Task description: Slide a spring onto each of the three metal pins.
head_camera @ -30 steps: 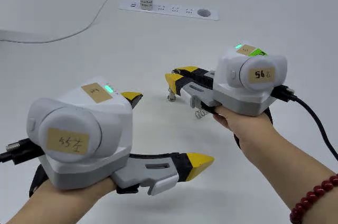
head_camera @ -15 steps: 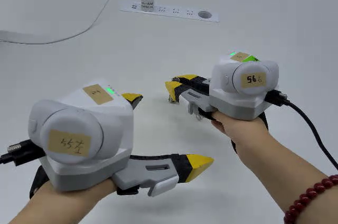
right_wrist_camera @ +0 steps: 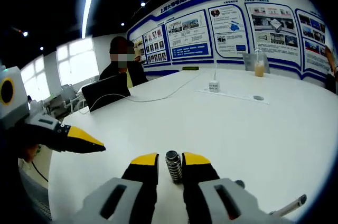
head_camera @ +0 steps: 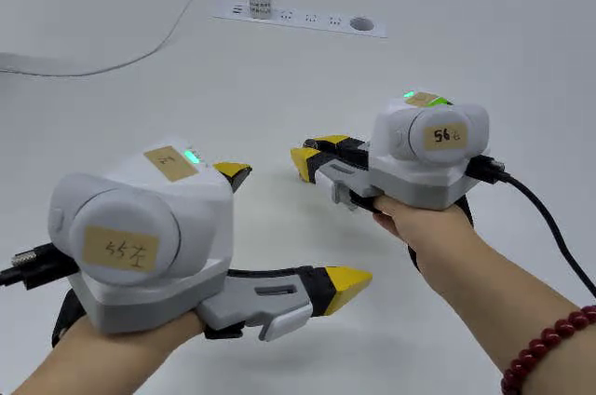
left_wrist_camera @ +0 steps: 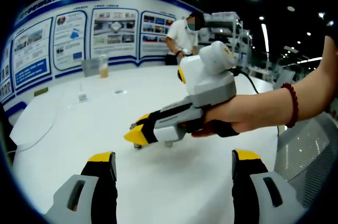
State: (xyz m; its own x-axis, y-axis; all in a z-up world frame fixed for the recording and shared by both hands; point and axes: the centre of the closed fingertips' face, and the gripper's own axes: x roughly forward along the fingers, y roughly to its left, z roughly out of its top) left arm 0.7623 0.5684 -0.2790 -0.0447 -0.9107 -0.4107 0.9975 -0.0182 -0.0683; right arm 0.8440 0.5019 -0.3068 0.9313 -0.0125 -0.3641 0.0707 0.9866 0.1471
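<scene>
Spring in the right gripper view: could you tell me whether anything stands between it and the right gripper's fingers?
Nothing visible does. The spring stands upright between the fingers of the right gripper, one yellow tip close against each side.

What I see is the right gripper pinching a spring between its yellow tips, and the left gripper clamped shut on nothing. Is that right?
Not quite. The left gripper is open, not clamped shut: the left gripper view shows its jaws wide apart, holding nothing. The right gripper does pinch the spring between its yellow tips.
</scene>
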